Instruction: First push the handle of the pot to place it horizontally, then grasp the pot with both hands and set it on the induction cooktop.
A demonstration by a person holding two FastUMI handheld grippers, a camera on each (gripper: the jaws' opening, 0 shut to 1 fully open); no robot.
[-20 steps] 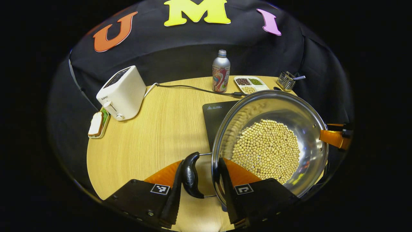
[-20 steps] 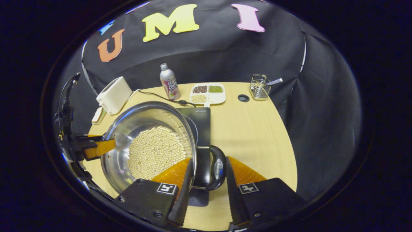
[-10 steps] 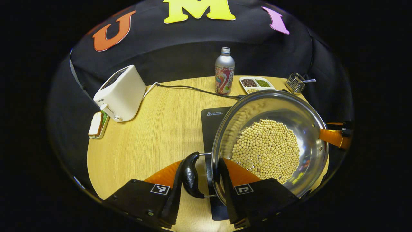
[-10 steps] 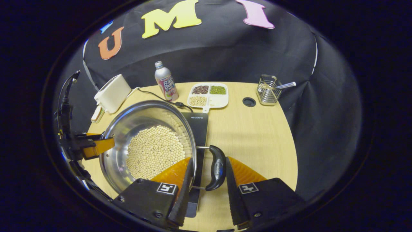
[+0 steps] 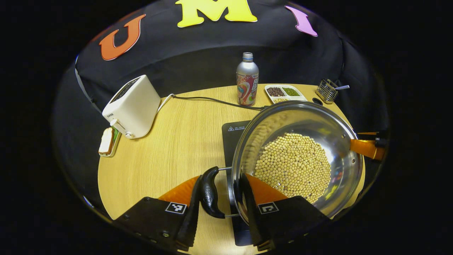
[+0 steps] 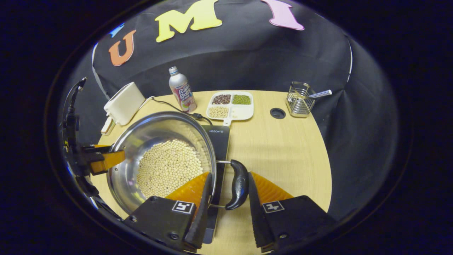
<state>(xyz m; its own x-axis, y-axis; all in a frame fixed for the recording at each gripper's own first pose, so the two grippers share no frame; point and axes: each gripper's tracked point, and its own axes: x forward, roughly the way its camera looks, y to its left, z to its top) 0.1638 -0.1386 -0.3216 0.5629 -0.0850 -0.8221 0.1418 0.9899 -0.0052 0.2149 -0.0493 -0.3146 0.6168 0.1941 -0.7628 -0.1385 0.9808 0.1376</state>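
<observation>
1. The pot [image 5: 297, 159], full of beans [image 5: 293, 164], hangs over the cooktop [image 5: 235, 132] mid-desk [image 5: 170, 141]; bare wood lies open on both sides.
2. Toaster [image 5: 132, 106], bottle [image 5: 247, 79], divided dish [image 6: 230, 104] and wire holder [image 6: 299, 95] line the far edge, well apart from the pot.
3. My left gripper [image 5: 219, 198] jaws straddle one handle [image 5: 209, 193] and the rim, narrowly parted; my right gripper [image 6: 228, 196] likewise around the other handle [image 6: 239, 184]. I cannot tell whether they press.

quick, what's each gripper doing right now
left gripper: jaws closed on the pot's left handle.
right gripper: jaws closed on its right handle.
</observation>
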